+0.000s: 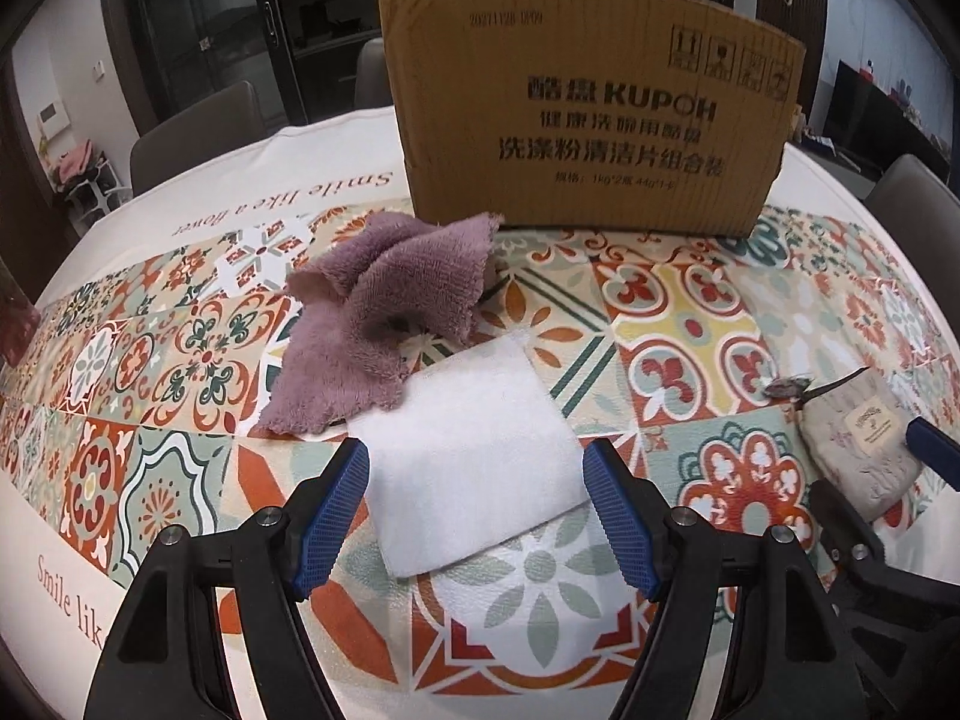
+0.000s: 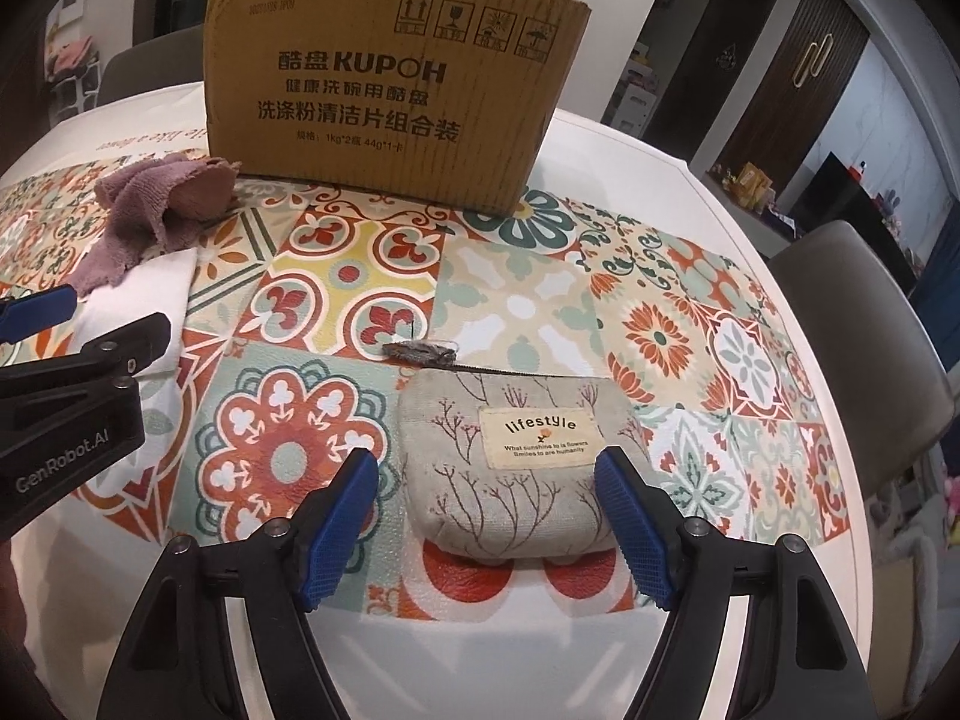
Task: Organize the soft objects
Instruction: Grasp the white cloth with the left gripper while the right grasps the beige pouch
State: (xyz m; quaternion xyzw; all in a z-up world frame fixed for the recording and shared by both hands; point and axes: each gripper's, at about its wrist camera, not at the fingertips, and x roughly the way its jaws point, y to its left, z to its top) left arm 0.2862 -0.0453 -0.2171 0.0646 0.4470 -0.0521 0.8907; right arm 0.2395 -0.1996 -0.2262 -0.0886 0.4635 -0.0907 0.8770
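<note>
A folded white cloth (image 1: 474, 450) lies on the patterned tablecloth, between the fingers of my open left gripper (image 1: 477, 468). A crumpled purple towel (image 1: 384, 312) overlaps its far left corner. A grey fabric "lifestyle" pouch (image 2: 510, 468) with a zipper lies between the fingers of my open right gripper (image 2: 487, 480). The pouch also shows in the left wrist view (image 1: 858, 450), and the white cloth (image 2: 150, 294) and purple towel (image 2: 150, 204) in the right wrist view. The left gripper (image 2: 36, 312) shows at the left of the right wrist view.
A brown cardboard box (image 1: 588, 114) stands at the back of the table (image 2: 630, 138), also in the right wrist view (image 2: 384, 90). Chairs (image 2: 864, 324) stand around the table. A dark pink object (image 1: 15, 324) sits at the far left edge.
</note>
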